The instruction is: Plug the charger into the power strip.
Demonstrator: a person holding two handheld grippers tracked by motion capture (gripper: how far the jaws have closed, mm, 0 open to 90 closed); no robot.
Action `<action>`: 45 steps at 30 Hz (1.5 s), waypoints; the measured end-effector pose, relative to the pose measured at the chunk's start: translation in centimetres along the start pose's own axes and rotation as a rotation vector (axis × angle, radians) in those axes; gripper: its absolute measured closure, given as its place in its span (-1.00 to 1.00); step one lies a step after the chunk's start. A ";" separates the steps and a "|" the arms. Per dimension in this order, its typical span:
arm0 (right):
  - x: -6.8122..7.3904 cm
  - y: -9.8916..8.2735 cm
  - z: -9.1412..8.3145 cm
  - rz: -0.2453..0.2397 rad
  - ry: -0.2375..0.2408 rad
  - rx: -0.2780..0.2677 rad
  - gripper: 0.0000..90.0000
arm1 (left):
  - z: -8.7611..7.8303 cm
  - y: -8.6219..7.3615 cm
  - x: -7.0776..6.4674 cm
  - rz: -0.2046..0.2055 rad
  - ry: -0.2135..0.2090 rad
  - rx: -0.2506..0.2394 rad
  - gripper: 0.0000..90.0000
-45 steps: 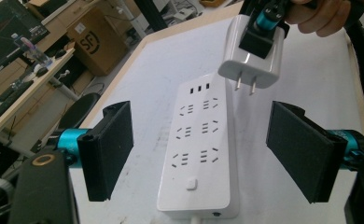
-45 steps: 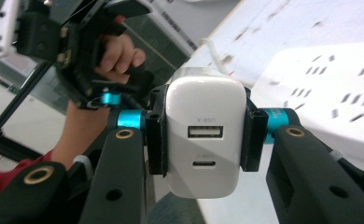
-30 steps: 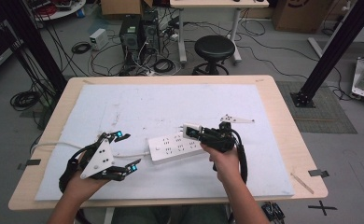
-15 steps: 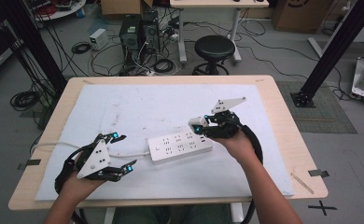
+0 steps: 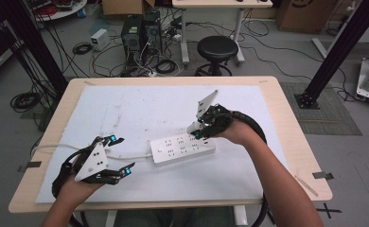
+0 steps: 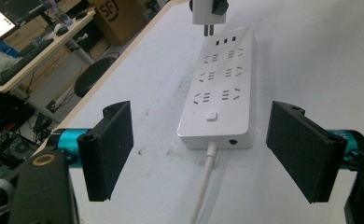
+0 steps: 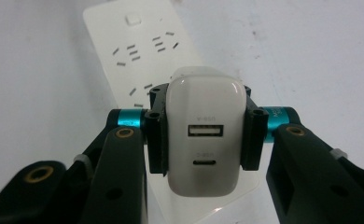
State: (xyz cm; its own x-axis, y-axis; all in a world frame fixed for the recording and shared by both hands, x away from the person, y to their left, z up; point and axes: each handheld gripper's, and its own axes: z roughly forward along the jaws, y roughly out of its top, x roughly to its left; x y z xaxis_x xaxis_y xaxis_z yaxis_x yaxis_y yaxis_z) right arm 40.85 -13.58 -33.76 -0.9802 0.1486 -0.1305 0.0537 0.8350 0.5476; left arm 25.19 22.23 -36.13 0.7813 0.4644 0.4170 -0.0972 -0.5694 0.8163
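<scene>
Charger poised over the strip, prongs lined up for the far sockets.

Between the right gripper (image 7: 203,135) jaws, pinched by its flanks, sits the white USB charger (image 7: 204,140), ports facing back so the prongs point down at the power strip (image 7: 138,51) just beyond. The left gripper (image 6: 203,154) waits with jaws spread wide, bracketing the strip's cord (image 6: 203,186) end, seemingly ready to steady it; the strip lies ahead between them on the table (image 6: 311,56).

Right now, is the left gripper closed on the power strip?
No: in the left gripper view the left gripper has its jaws wide apart, short of the power strip, touching nothing.
</scene>
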 end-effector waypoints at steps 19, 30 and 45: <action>-1.7 3.6 2.0 -0.288 0.146 0.302 0.41 | 0.0 -1.2 0.0 -0.027 0.002 0.022 -0.49; -2.2 4.1 4.0 -0.347 0.182 0.376 0.41 | -0.1 -1.6 0.1 -0.035 0.005 0.026 -0.49; -2.3 4.2 5.3 -0.345 0.178 0.429 0.41 | -0.4 -2.0 0.1 -0.045 0.014 0.031 -0.49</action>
State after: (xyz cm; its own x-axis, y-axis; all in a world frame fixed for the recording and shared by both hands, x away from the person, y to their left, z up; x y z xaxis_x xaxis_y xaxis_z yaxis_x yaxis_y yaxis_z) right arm 44.30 -7.58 -35.55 -0.9697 -0.2309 -0.0803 -0.2388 0.9649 0.1092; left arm 25.25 23.70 -37.56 0.7757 0.4996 0.3855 -0.0423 -0.5684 0.8217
